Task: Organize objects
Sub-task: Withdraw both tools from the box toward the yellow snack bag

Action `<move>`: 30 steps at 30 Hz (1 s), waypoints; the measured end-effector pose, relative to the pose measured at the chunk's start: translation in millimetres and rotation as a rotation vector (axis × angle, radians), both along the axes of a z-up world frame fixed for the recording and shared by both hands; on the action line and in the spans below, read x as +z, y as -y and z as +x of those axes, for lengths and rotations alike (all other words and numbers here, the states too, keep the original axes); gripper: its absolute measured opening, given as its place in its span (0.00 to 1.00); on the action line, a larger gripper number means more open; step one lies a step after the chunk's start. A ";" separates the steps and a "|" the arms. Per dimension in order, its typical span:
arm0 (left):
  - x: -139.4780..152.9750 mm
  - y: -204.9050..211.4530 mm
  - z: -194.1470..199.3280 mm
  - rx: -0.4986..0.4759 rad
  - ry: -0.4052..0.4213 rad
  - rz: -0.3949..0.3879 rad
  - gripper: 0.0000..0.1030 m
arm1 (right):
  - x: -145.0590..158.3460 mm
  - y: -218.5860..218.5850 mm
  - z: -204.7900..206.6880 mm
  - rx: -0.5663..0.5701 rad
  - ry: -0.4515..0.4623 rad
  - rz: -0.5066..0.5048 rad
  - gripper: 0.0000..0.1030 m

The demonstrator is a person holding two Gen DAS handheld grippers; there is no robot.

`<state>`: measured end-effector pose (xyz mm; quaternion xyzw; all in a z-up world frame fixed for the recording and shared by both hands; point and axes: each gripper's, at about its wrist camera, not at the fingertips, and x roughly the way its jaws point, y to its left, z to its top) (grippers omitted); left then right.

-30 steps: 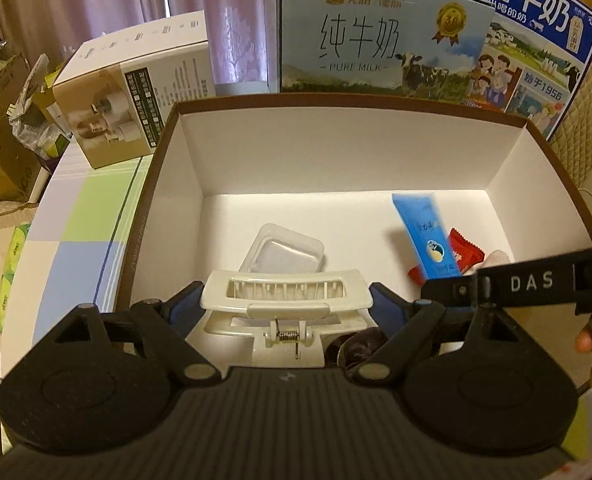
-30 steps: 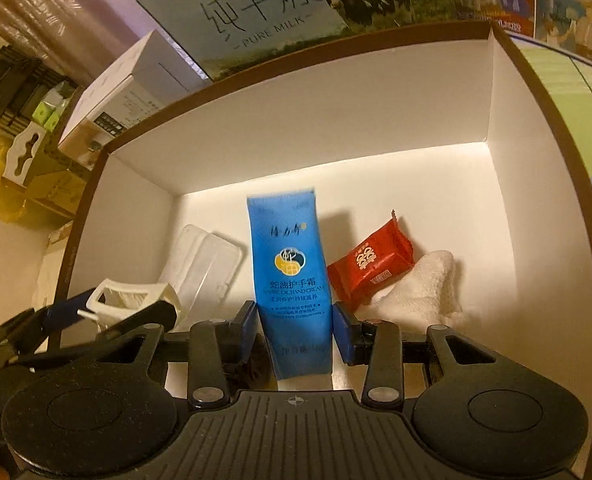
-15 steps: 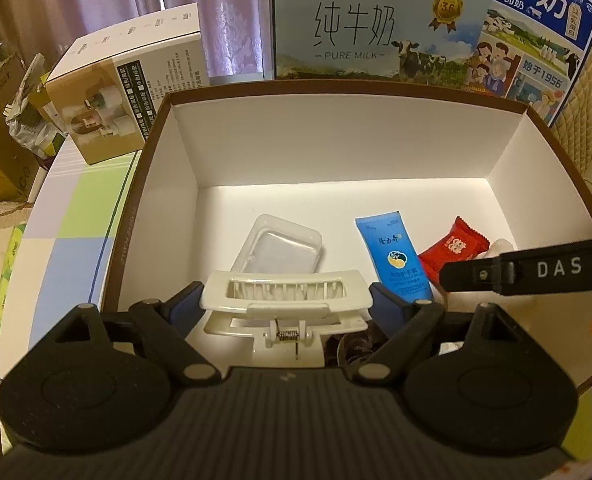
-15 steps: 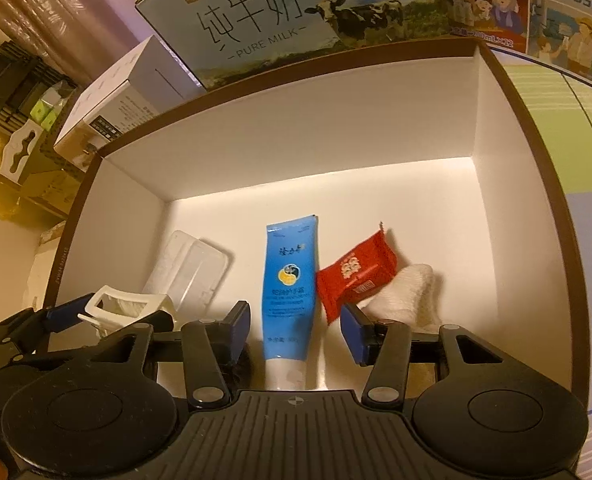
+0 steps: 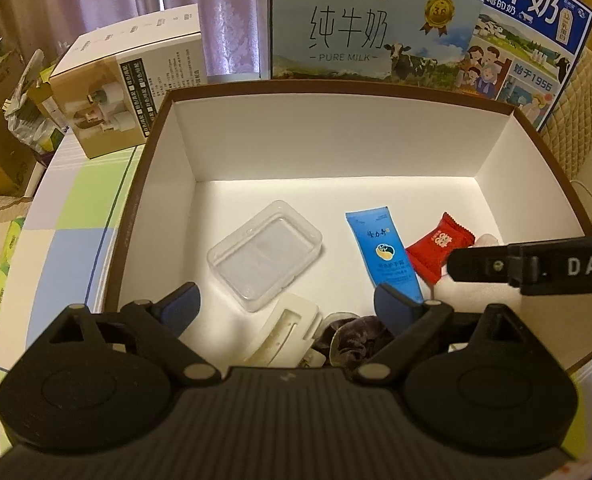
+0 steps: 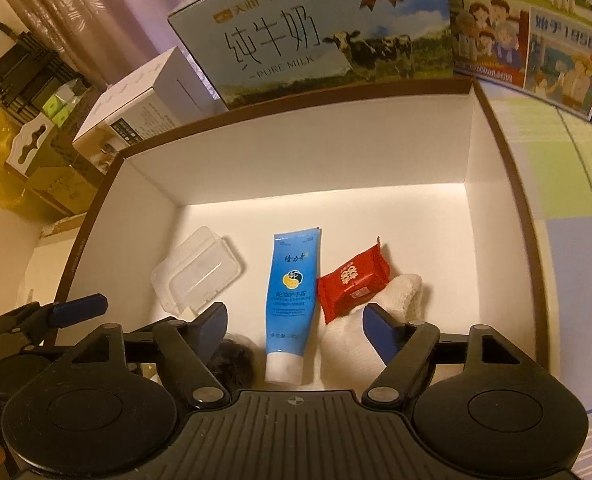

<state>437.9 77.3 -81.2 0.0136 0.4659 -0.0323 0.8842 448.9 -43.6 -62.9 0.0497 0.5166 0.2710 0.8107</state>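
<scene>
An open white box with a brown rim [image 5: 336,140] [image 6: 316,152] holds everything. My left gripper [image 5: 286,306] hovers over its near end, jaws opening and touching nothing. The white hair clip [image 5: 284,332] lies tilted on the floor just below them, beside a dark scrunchie [image 5: 356,336] [image 6: 232,360]. My right gripper [image 6: 296,324] is also opening. The blue hand-cream tube [image 6: 292,292] [image 5: 388,256] lies flat between its fingers, untouched by the pads. Beside the tube are a red candy packet [image 6: 352,280] [image 5: 440,246], a white cloth [image 6: 400,300] and a clear plastic case [image 5: 264,254] [image 6: 196,276].
Two milk cartons [image 5: 376,40] [image 5: 528,40] stand right behind the box. A white product box [image 5: 128,88] sits on the checked tablecloth [image 5: 76,208] at the left. Cardboard boxes and bags [image 5: 0,128] crowd the far left, and a quilted seat [image 5: 588,112] is at the right.
The left gripper let go of the white clip, which dropped onto the box floor. The right gripper released the blue tube, widened its jaws and drew back upward.
</scene>
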 end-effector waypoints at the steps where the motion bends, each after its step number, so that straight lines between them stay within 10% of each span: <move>1: 1.0 -0.6 -1.4 0.002 0.002 -0.002 0.89 | 1.4 0.9 -0.9 -0.002 0.005 -0.002 0.71; 30: 68.4 -10.0 -93.5 0.077 0.142 -0.066 0.89 | 67.9 70.2 -78.8 -0.041 0.198 0.096 0.73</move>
